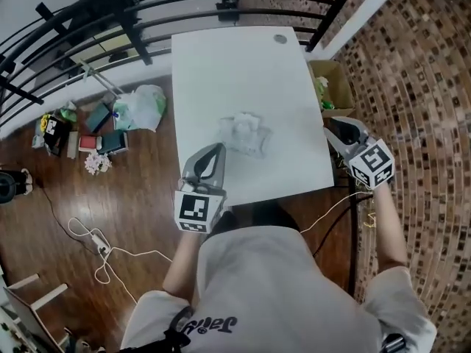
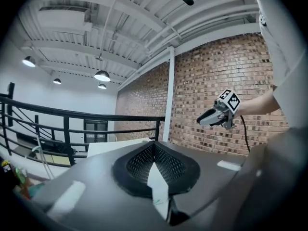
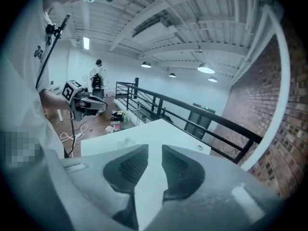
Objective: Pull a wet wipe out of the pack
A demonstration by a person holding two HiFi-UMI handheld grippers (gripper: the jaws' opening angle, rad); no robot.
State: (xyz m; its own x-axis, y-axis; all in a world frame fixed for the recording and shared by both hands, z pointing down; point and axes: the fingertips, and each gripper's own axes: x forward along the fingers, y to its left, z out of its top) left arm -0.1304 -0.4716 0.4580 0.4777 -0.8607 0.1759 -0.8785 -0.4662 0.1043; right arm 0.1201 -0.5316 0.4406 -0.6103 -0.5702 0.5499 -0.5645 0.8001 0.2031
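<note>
A crumpled white heap (image 1: pixel 243 132) lies in the middle of the white table (image 1: pixel 221 65); I cannot tell wipe from pack in it. It shows as a faint lump (image 3: pixel 126 141) in the right gripper view. My left gripper (image 1: pixel 215 147) hovers at the table's near edge, just short of the heap, its tips (image 2: pixel 154 146) meeting; a white sliver shows lower between the pads and I cannot tell what it is. My right gripper (image 1: pixel 330 126) is off the table's right edge, jaws (image 3: pixel 155 148) apart with only the table seen through the gap. Each gripper appears in the other's view (image 2: pixel 199 121) (image 3: pixel 103 107).
A cardboard box (image 1: pixel 333 87) stands on the floor by the table's right edge. Bags and small items (image 1: pixel 110 116) lie on the wooden floor at left, with a power strip and cable (image 1: pixel 99 245). A black railing (image 1: pixel 110 13) runs behind the table. A small round disc (image 1: pixel 280 39) sits at the far corner.
</note>
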